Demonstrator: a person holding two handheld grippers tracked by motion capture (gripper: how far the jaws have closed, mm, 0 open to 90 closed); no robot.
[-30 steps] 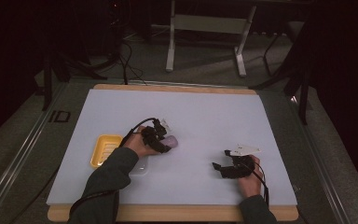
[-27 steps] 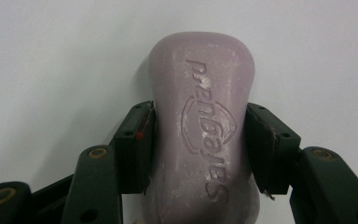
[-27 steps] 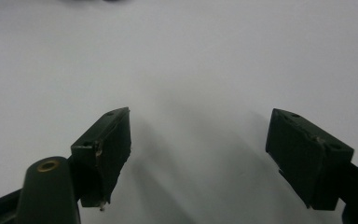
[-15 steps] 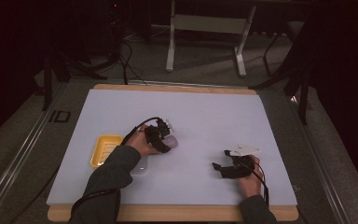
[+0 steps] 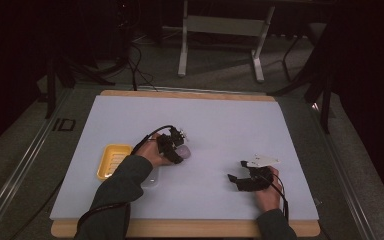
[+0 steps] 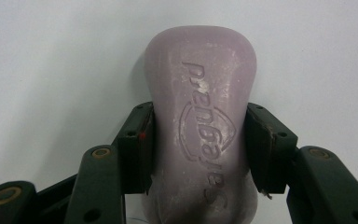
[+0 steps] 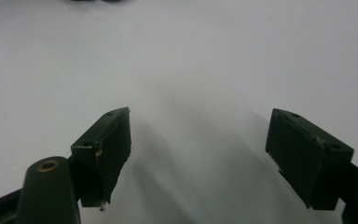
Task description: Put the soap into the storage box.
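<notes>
Lilac soap bar (image 6: 200, 135) is sitting pinched in your left gripper (image 6: 198, 149), yellow dish (image 5: 113, 160) at nine o'clock; your right gripper (image 7: 200, 158) is gaping empty.

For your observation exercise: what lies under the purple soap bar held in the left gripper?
The soap bar, clamped by the left gripper, has the white table mat around and beneath it. Whether it rests on the mat or is lifted is hidden by the bar.

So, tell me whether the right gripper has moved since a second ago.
No. The right gripper sits at the same spot beside the table's near edge, fingers open.
</notes>
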